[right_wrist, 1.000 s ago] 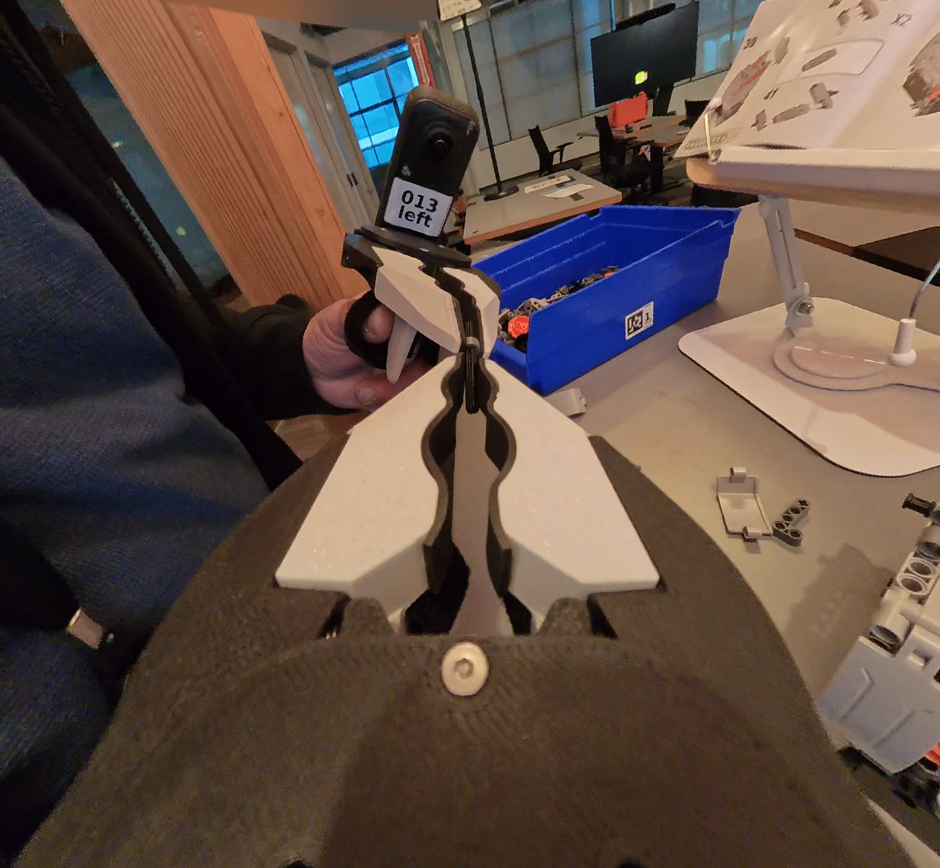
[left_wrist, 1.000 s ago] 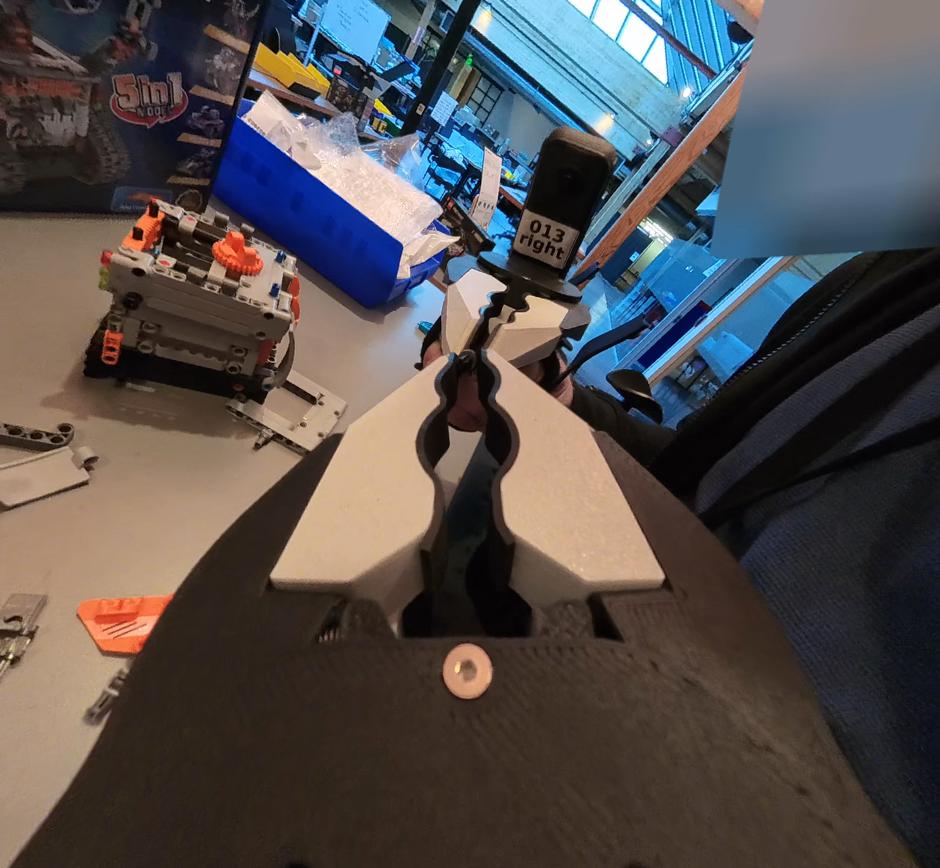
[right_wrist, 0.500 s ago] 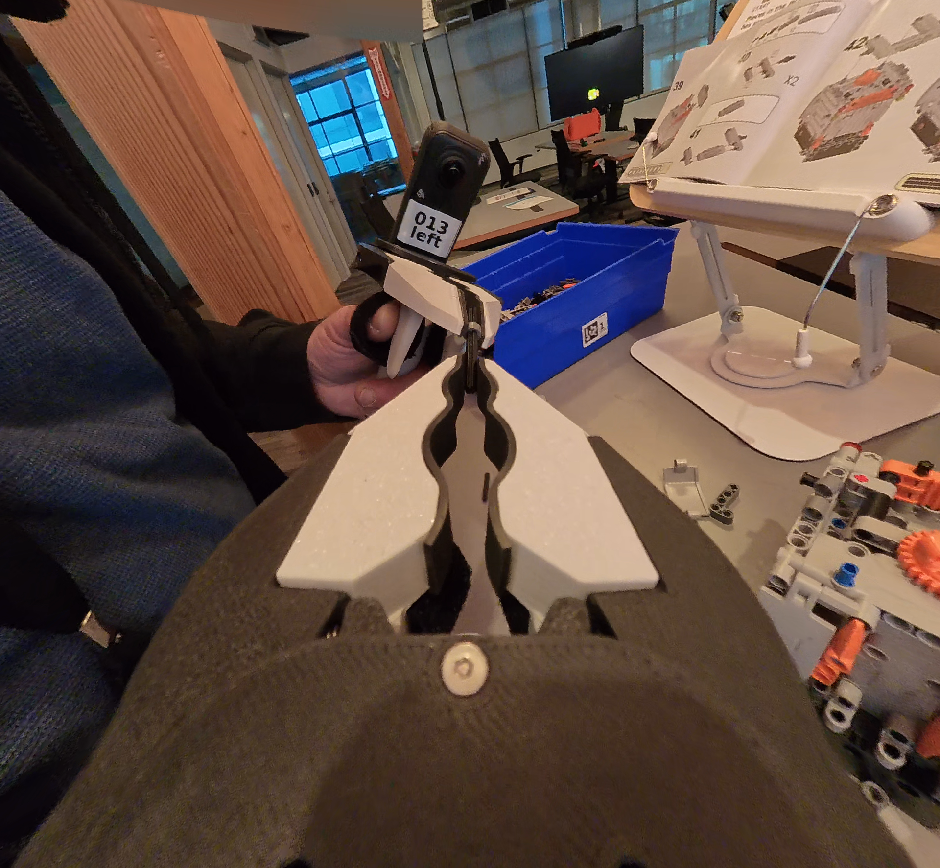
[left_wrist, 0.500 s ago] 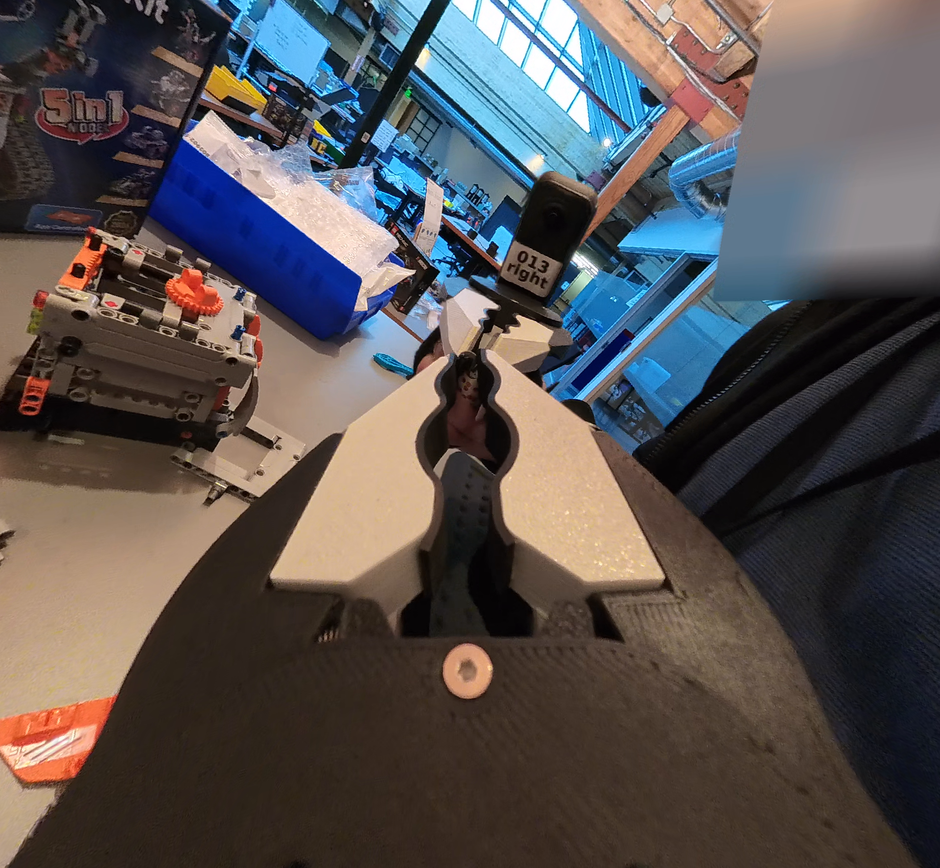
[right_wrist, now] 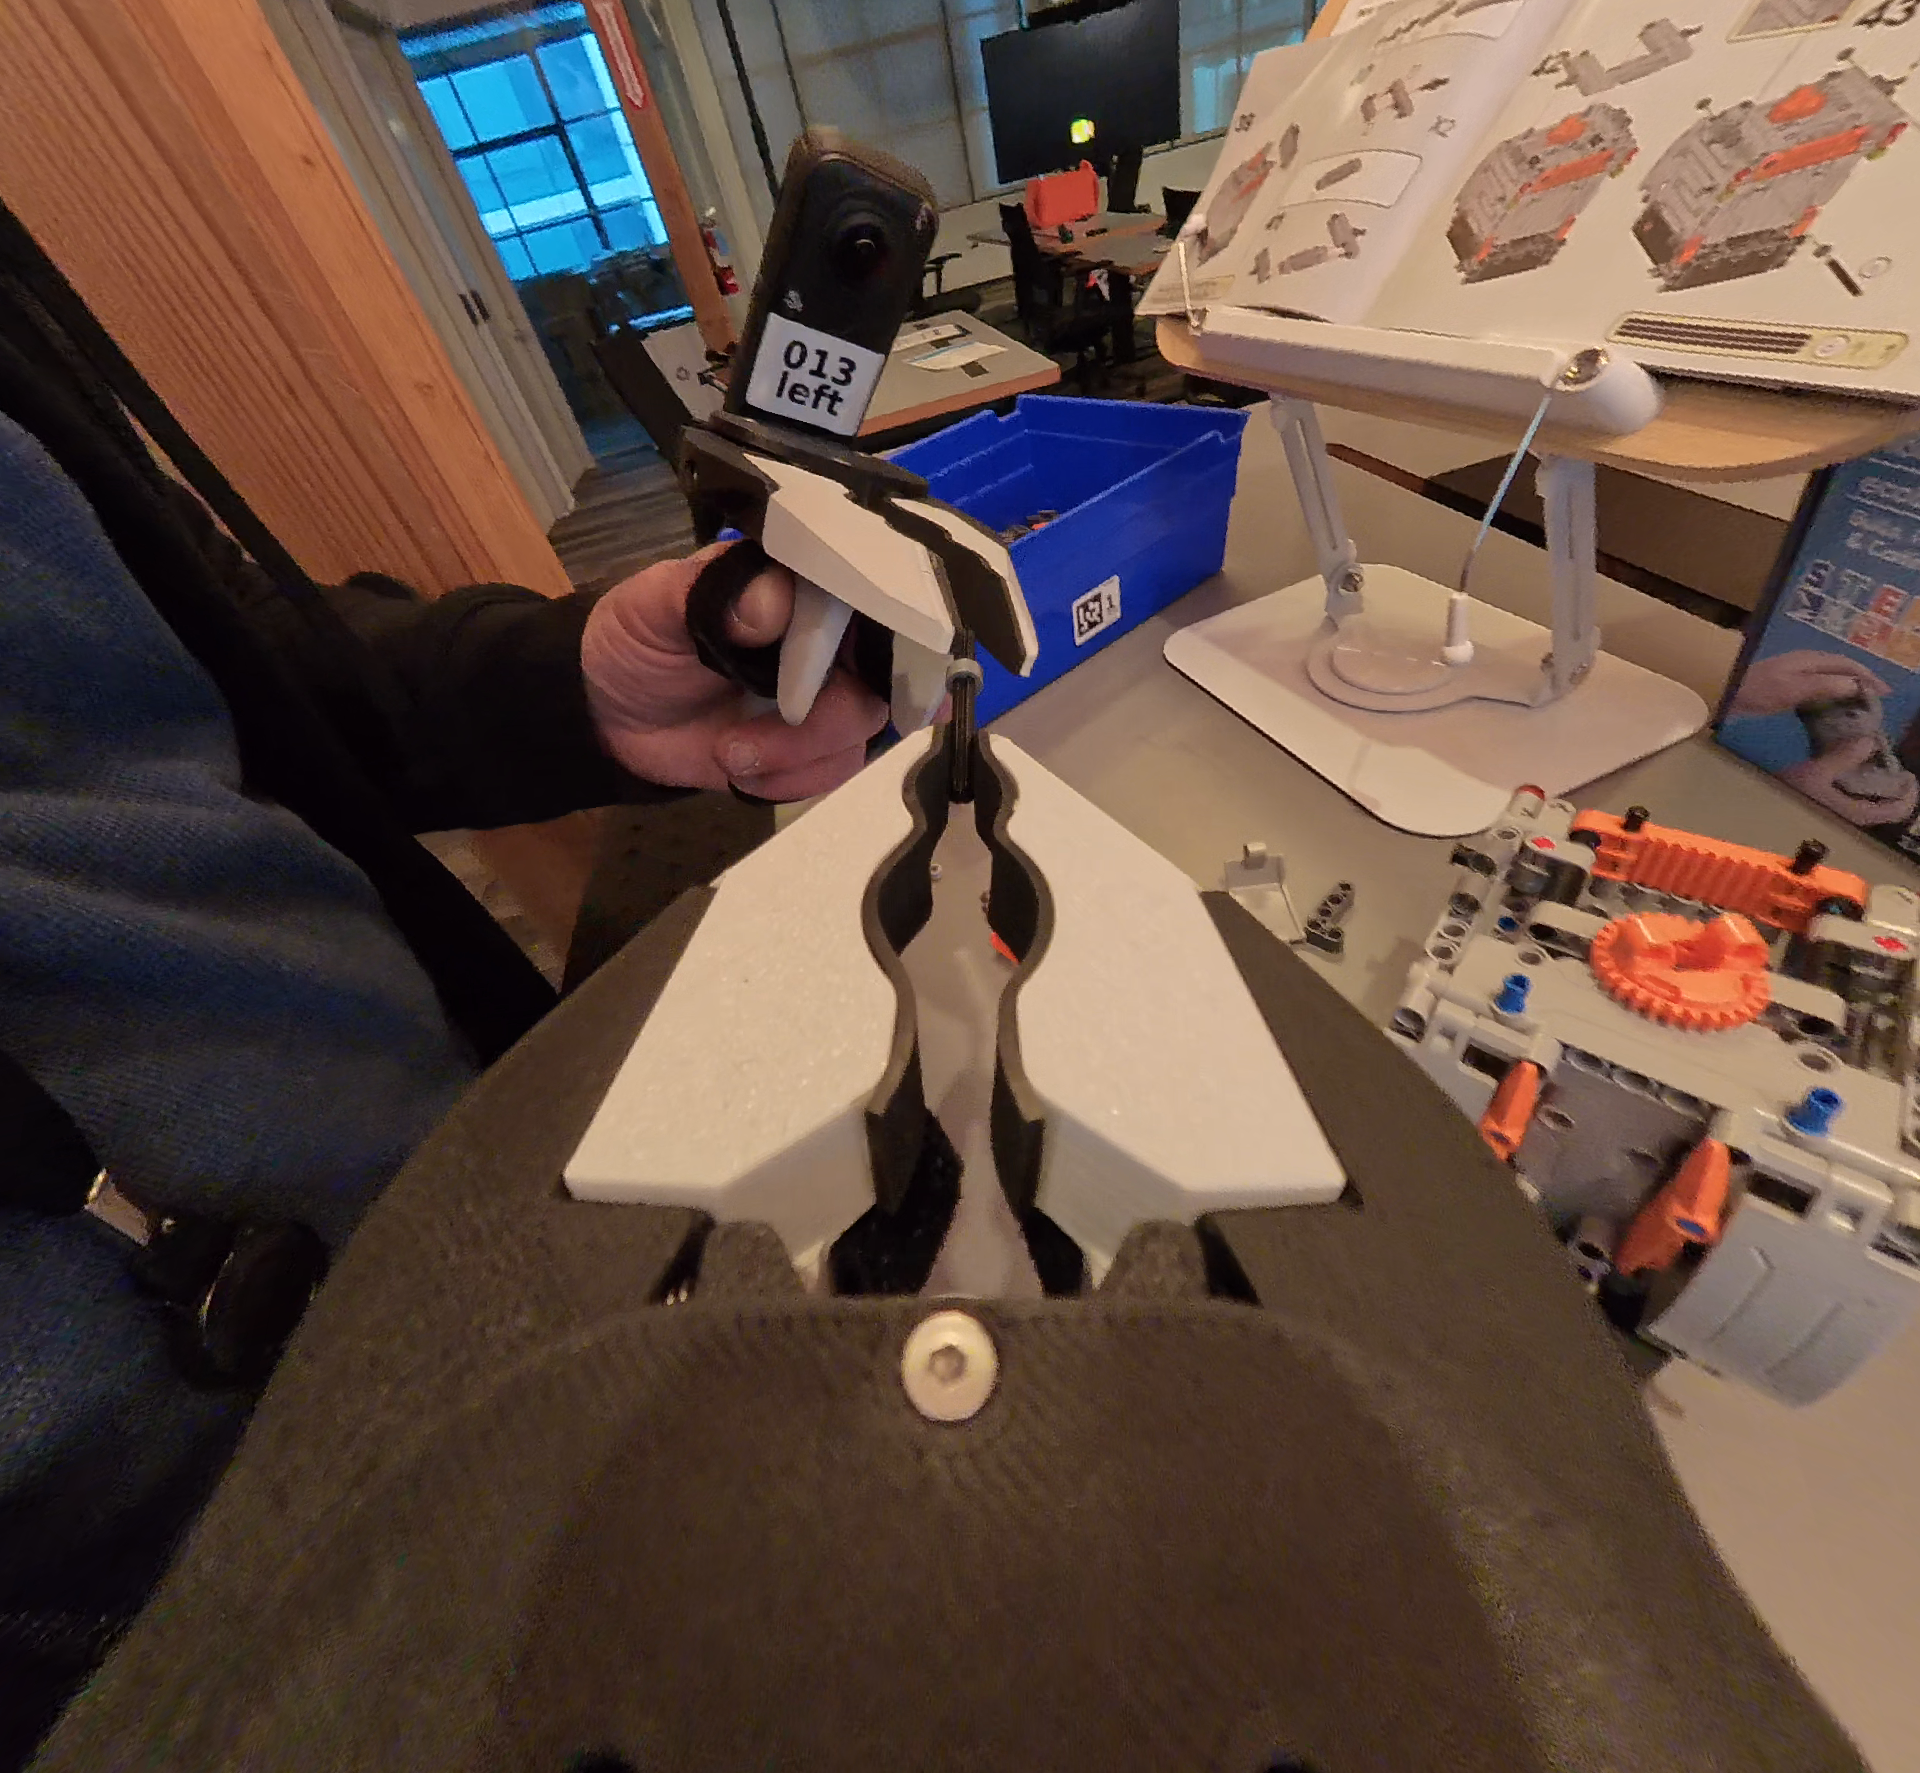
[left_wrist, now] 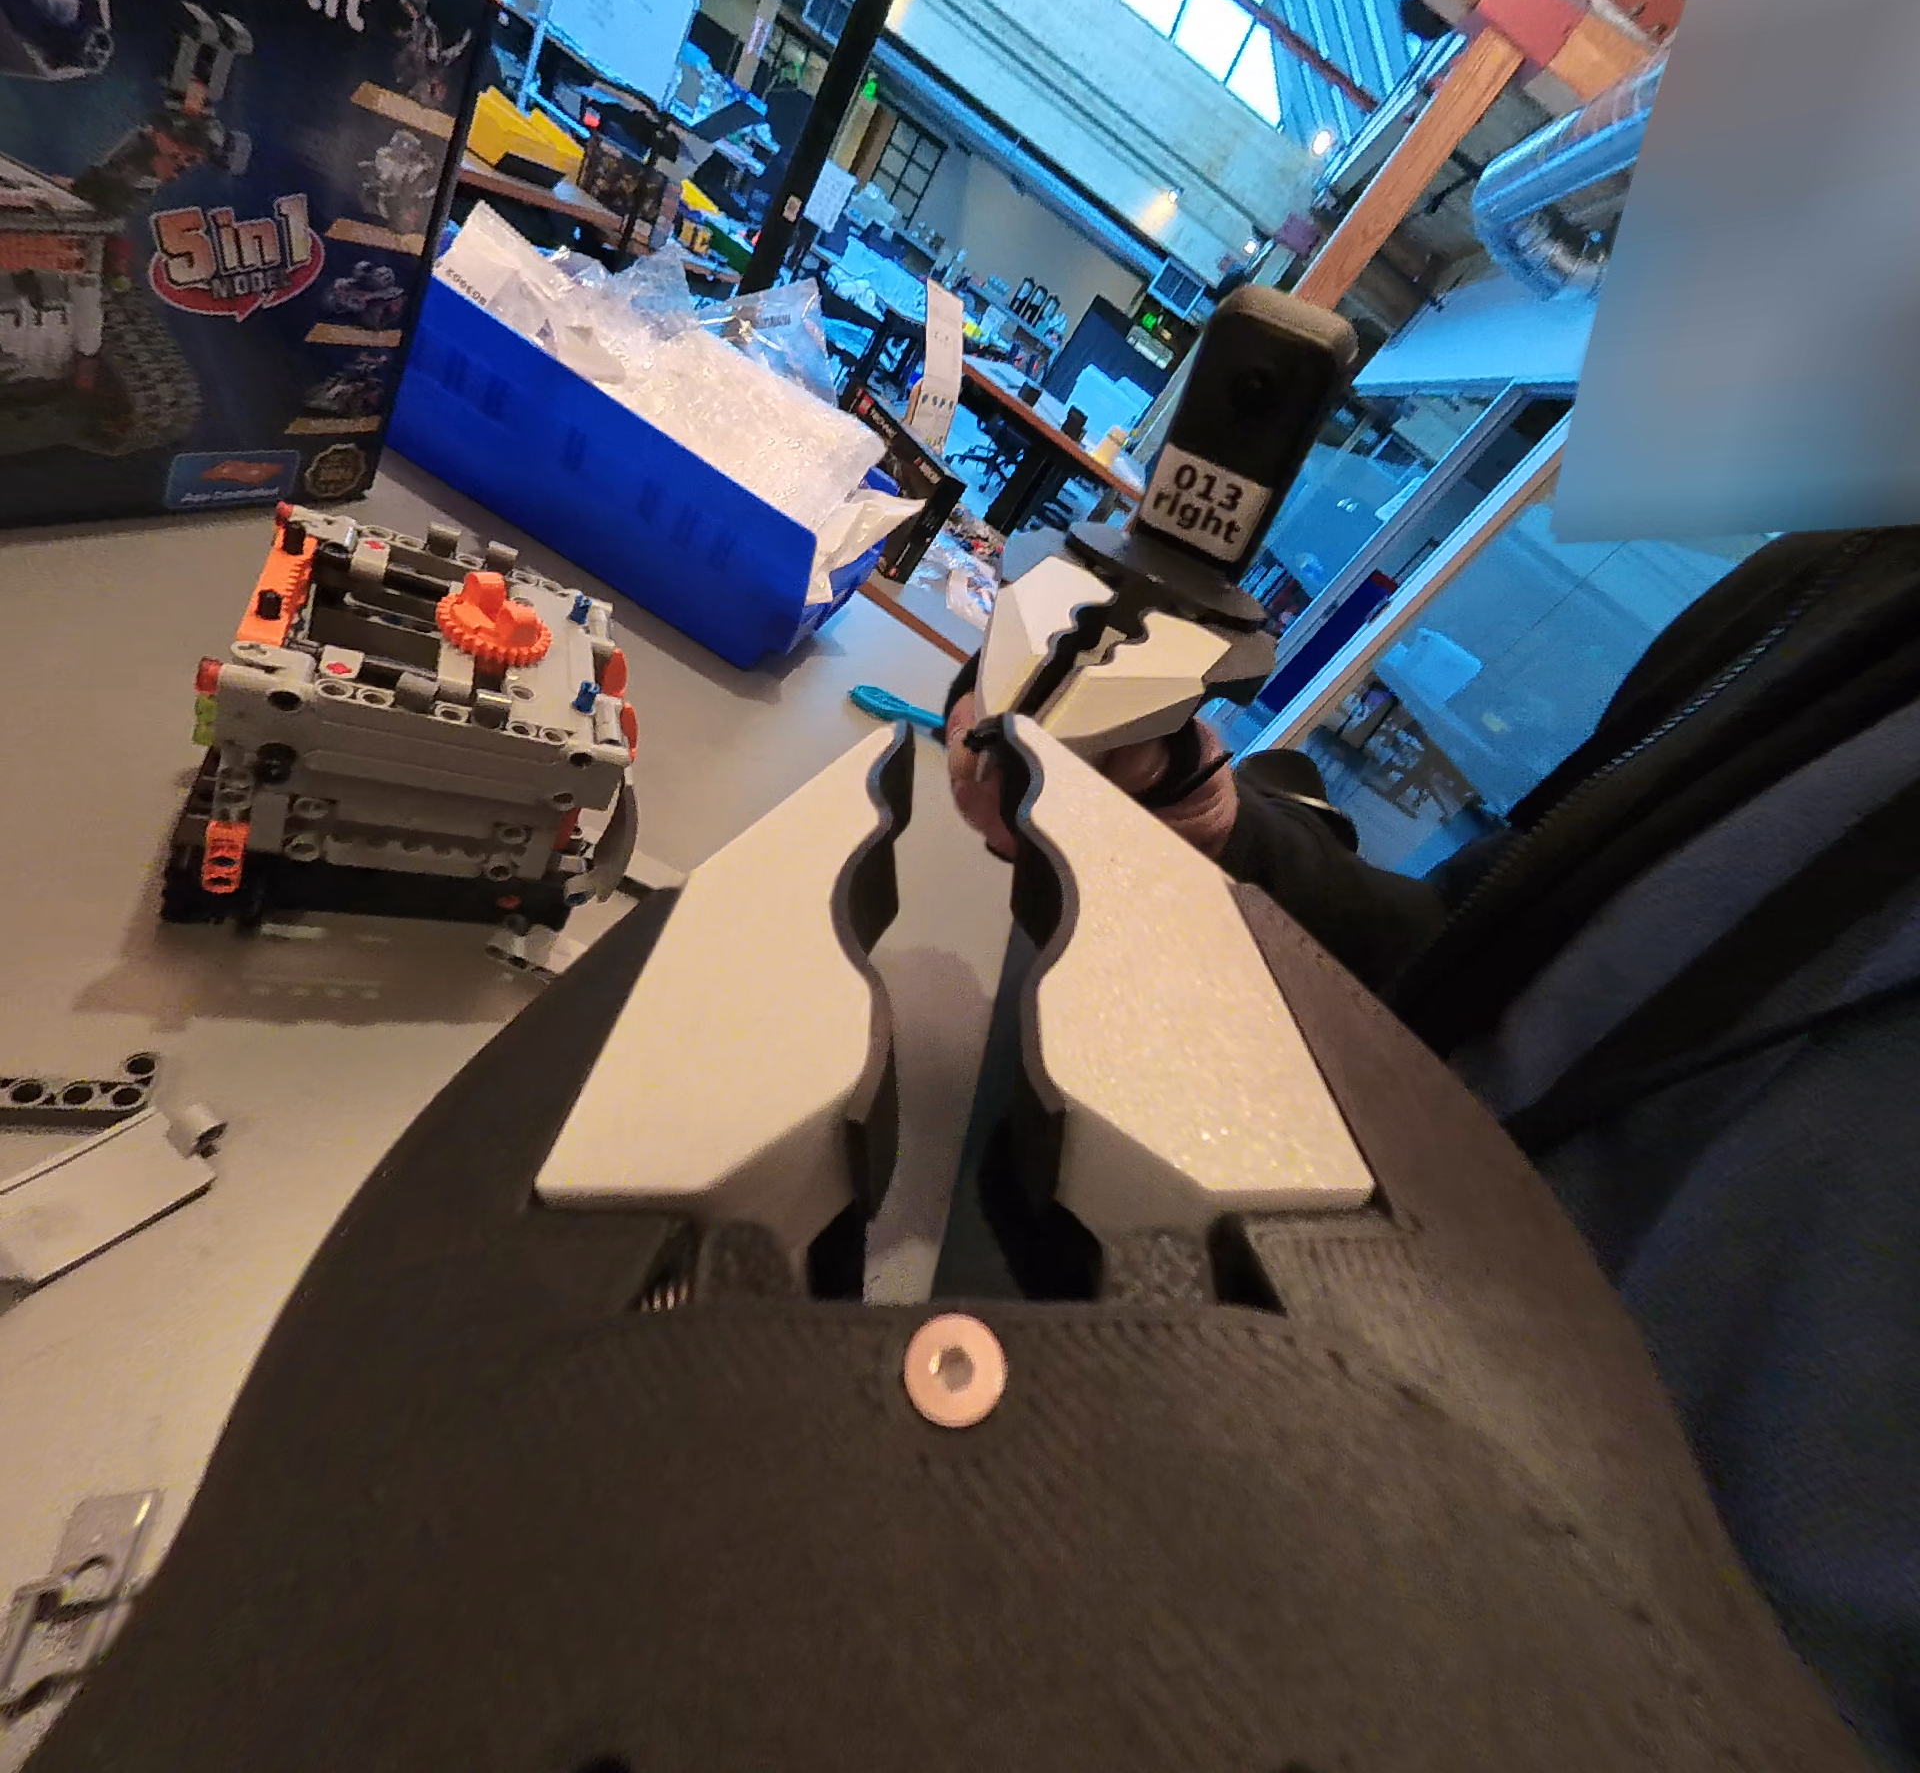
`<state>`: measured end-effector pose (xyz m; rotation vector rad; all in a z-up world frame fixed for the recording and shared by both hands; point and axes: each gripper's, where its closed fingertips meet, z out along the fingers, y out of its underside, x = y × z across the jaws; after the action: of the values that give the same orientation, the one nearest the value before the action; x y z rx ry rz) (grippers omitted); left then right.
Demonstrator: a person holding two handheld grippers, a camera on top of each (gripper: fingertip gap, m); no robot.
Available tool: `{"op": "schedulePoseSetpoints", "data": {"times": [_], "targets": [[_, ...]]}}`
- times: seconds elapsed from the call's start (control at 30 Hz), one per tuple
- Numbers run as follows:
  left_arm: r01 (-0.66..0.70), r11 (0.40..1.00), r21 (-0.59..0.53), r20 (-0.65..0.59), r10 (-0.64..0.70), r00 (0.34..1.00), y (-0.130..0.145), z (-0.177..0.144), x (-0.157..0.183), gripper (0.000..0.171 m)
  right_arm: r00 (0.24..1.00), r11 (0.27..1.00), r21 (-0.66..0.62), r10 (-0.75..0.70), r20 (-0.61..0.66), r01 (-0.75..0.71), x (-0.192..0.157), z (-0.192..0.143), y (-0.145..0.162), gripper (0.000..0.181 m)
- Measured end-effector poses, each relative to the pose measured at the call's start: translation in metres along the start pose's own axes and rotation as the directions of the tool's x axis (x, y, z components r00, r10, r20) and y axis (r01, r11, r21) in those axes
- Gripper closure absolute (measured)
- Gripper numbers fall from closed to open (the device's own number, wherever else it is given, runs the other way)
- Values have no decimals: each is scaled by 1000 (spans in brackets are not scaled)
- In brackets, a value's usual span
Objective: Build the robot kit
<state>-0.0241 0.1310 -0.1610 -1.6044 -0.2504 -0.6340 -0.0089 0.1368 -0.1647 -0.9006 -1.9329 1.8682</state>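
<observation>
My right gripper [right_wrist: 961,767] is shut on a thin black pin [right_wrist: 963,736] with a grey end, held upright at its fingertips above the table edge. My left gripper [left_wrist: 961,741] is open and empty, with its tips on either side of that pin [left_wrist: 982,749] and of the right gripper's tips [left_wrist: 1003,721]. In the right wrist view the left gripper [right_wrist: 971,648] sits just above the pin, held by a hand [right_wrist: 675,684]. A grey and orange brick model [left_wrist: 416,736] stands on the grey table; it also shows in the right wrist view [right_wrist: 1662,1048].
A blue bin of plastic bags [left_wrist: 623,497] and a dark kit box [left_wrist: 187,165] stand behind the model. Another blue bin [right_wrist: 1091,518] and an open booklet on a white stand [right_wrist: 1558,165] sit across the table. Loose grey parts [left_wrist: 94,1193] [right_wrist: 1262,876] lie nearby. Only a small space, under 4 cm, lies between the two pairs of fingers.
My left gripper has opened and let go of the pin, which stays in the right gripper. Both grippers have swung so more of the model shows.
</observation>
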Motion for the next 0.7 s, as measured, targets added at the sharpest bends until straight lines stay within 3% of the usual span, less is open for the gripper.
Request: {"op": "schedulePoseSetpoints", "data": {"times": [0.47, 0.7], "targets": [[-148, 953, -264, 237, 213, 948, 31, 10, -71, 150, 955, 993, -117, -21, -295, -15, 49, -41, 48, 180], [-171, 934, -313, 301, 268, 915, 32, 23, -103, 148, 925, 990, -138, -44, -377, -9, 67, -38, 62, 181]]}}
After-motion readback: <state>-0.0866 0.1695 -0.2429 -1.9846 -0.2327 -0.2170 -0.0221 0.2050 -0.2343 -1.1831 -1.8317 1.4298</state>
